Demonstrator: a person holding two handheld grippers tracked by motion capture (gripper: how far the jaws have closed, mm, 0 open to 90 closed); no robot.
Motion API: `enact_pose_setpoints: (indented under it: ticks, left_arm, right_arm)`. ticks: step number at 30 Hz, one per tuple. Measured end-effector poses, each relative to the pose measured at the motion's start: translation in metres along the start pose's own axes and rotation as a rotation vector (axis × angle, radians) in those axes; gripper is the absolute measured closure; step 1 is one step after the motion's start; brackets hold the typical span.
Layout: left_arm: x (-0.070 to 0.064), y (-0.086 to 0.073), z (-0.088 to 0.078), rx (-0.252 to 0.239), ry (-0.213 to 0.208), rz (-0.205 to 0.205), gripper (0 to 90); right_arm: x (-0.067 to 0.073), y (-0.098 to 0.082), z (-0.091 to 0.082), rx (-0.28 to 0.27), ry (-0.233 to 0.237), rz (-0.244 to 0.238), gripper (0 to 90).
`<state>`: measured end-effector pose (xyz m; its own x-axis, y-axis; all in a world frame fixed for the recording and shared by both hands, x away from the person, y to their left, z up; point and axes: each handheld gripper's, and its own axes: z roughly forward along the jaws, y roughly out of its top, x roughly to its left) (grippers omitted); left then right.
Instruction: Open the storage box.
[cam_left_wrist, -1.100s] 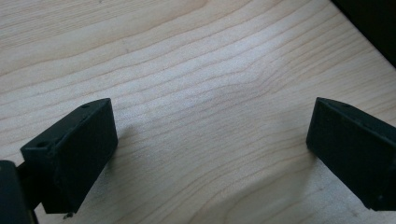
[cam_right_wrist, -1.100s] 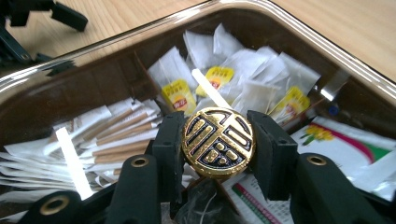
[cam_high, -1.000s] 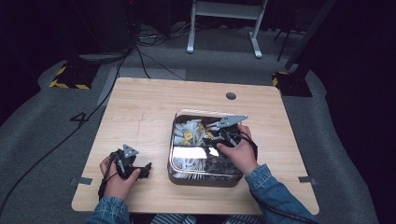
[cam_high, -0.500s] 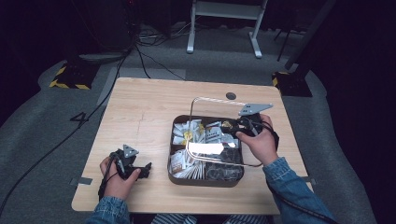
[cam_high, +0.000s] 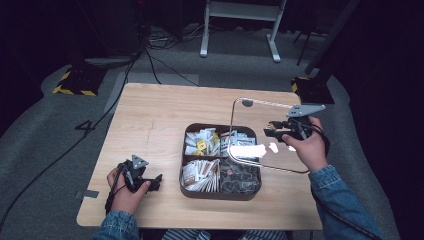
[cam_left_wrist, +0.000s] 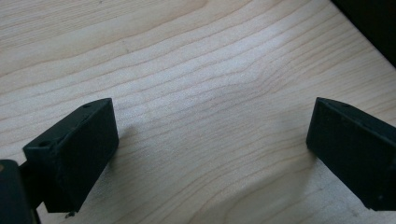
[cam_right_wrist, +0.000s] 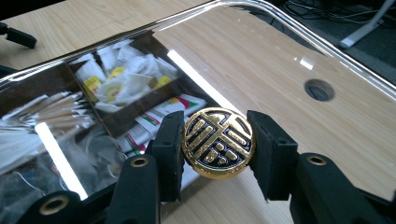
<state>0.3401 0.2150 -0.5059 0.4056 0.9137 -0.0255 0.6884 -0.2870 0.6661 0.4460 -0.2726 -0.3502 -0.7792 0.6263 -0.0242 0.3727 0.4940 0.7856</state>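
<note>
Right tongs (cam_right_wrist: 217, 144): clenched on the round gold-and-black knob (cam_right_wrist: 218, 143) of a clear lid (cam_right_wrist: 280, 70); both pads press the knob's sides, seen close in the lower centre of the right gripper view. In the high view the right tongs (cam_high: 272, 132) sit right of centre, with the lid (cam_high: 260, 135) tilted up on edge, its lower rim close above the right side of the box and its far rim raised toward the upper middle of the frame. Whether the lower rim touches the box cannot be settled from this angle. The lid has come up and away to the right since the earlier frames, where it lay over the box.

Left tongs (cam_left_wrist: 210, 154): released, jaws wide apart, bare wood grain between them in the left gripper view. In the high view the left tongs (cam_high: 156, 181) rest on the bench (cam_high: 150, 125) at lower left, well apart from the box.

Box (cam_high: 220, 192): dark, rounded corners, four compartments, centre of the bench. Upper two compartments hold white and yellow sachets (cam_high: 202, 142); lower left holds pale paper packets (cam_high: 200, 175); lower right holds dark contents (cam_high: 240, 175), too small to identify. The sachets (cam_right_wrist: 121, 79) show through the lid in the upper left of the right gripper view. A round hole (cam_high: 247, 103) in the bench lies beyond the lid, upper centre.
</note>
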Motion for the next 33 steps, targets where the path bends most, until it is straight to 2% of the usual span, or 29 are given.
enact_pose_setpoints:
  ticks: [1,5,7,11,18,20,25,28,33]
  left_arm:
    - [0.0,0.0,0.0,0.0,0.0,0.0,2.6]
    - [0.0,0.0,0.0,-0.001,0.001,0.0,2.6]
    - [0.0,0.0,0.0,0.0,0.001,-0.001,2.6]
    - [0.0,0.0,0.0,0.0,0.001,0.0,2.6]
    - [0.0,0.0,0.0,-0.001,0.0,0.0,2.6]
    - [0.0,0.0,0.0,-0.002,0.003,0.0,2.7]
    - [0.0,0.0,0.0,-0.002,0.003,0.001,2.9]
    - [0.0,0.0,0.0,-0.002,0.004,0.002,2.9]
    - [0.0,0.0,0.0,-0.002,0.003,0.001,2.9]
  right_arm:
    - [0.0,0.0,0.0,0.0,0.0,0.0,58.9]
    - [-0.015,-0.01,-0.012,0.004,-0.016,0.006,58.9]
    - [-0.023,-0.016,-0.016,0.006,-0.028,-0.009,58.9]
    - [-0.032,-0.023,-0.021,0.019,-0.04,-0.024,58.9]
    - [-0.054,-0.04,-0.031,0.041,-0.066,0.041,58.9]
    - [-0.063,-0.047,-0.03,0.054,-0.068,0.071,58.8]
    - [-0.077,-0.062,-0.028,0.076,-0.073,0.095,58.8]
    - [-0.087,-0.075,-0.023,0.116,-0.096,0.088,58.8]
    - [-0.097,-0.092,-0.017,0.141,-0.1,0.091,58.8]
